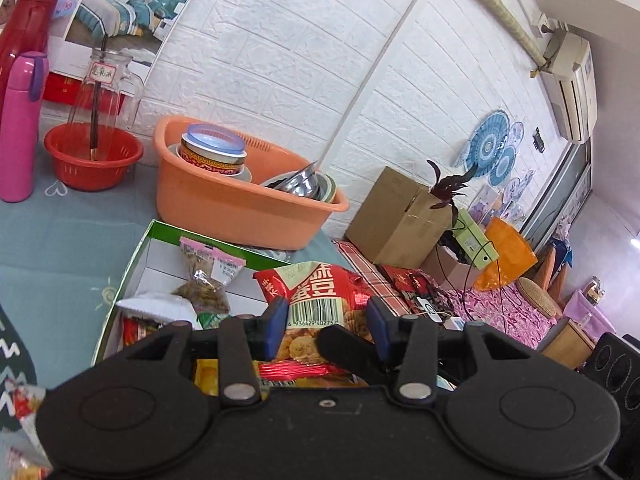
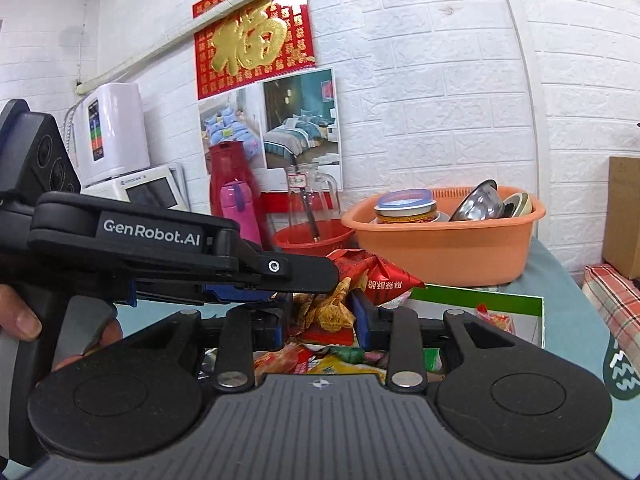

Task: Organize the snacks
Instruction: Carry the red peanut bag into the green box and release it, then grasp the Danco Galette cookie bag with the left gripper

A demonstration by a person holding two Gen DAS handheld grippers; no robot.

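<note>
A red snack bag with a barcode and pictured fried beans (image 1: 320, 300) stands between the blue pads of my left gripper (image 1: 327, 322), which is shut on it above a green-rimmed white box (image 1: 224, 248). The box holds a clear nut packet (image 1: 206, 276), a white packet (image 1: 160, 308) and other snacks. In the right wrist view the same red bag (image 2: 360, 276) sits between the pads of my right gripper (image 2: 322, 316), which also closes on it. The left gripper's black body (image 2: 160, 248) crosses that view from the left.
An orange basin (image 1: 240, 200) with bowls and a lidded tin stands behind the box. A red basket (image 1: 92, 160) holding a glass jug, a pink flask (image 1: 20, 128) and a red thermos are at the left. A cardboard carton (image 1: 396, 216) is at the right. Loose packets (image 1: 24, 404) lie lower left.
</note>
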